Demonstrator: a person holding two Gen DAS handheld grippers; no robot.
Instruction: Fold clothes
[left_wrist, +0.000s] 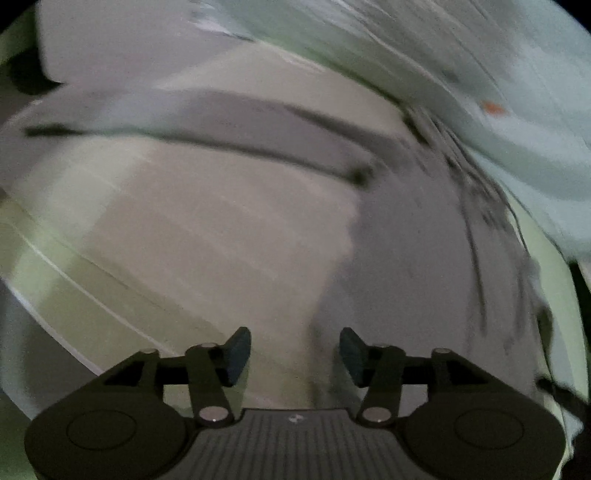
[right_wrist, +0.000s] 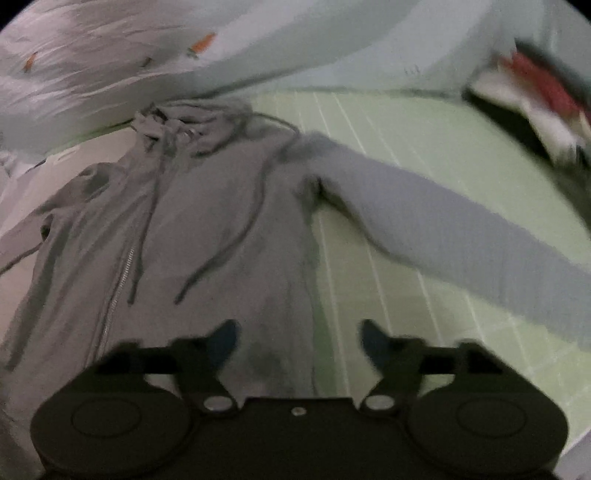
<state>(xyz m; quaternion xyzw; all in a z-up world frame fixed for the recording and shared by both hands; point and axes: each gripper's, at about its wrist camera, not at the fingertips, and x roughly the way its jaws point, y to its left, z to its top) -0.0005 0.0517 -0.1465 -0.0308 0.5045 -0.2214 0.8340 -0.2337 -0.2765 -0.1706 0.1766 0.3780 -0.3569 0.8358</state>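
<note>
A green gridded mat (right_wrist: 406, 155) covers the surface under both views. On it a grey zip hoodie (right_wrist: 207, 229) lies flat, ahead of the right hand-held gripper (right_wrist: 299, 338), one sleeve (right_wrist: 461, 236) stretched ahead and to that gripper's right. The right hand-held gripper hangs released above the hoodie's hem. The left hand-held gripper (left_wrist: 295, 350) is also spread wide, empty, over blurred grey fabric (left_wrist: 221, 229)
</note>
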